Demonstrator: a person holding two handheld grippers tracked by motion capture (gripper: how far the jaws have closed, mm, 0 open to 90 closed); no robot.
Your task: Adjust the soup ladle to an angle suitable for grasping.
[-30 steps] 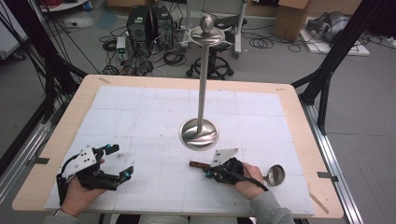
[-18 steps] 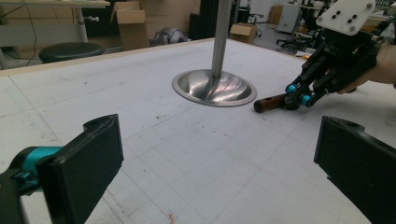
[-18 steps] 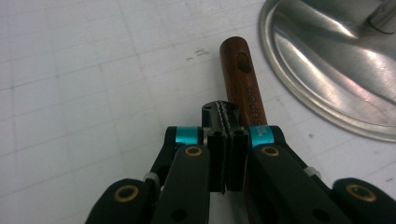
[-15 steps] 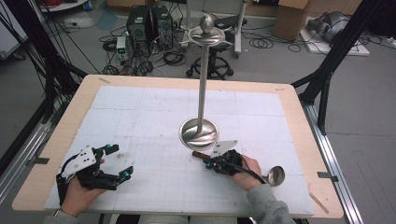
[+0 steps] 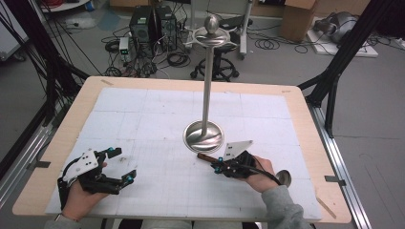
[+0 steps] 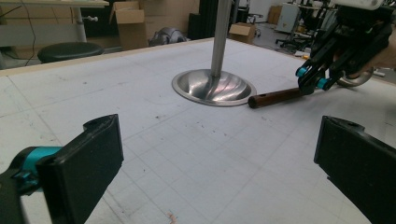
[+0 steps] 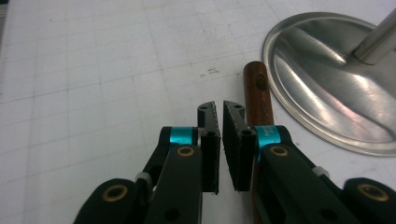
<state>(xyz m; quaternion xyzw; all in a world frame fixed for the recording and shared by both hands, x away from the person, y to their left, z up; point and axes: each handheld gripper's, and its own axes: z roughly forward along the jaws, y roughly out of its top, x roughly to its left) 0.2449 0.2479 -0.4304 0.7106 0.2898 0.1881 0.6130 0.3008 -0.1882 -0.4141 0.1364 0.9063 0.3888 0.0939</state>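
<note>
On the white table (image 5: pixel 143 119), the left gripper (image 5: pixel 125 165) gapes wide while the right gripper (image 7: pixel 218 108), jaws barely parted and just opening with nothing between them, sits beside the wooden handle (image 7: pixel 258 100) near the steel stand (image 5: pixel 204 136).

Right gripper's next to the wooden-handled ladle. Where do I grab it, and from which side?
Grip the wooden handle mid-length, coming from above with jaws straddling it. It lies flat and straight beside the stand base; the right gripper sits alongside it, nearly closed, so open first.
</note>
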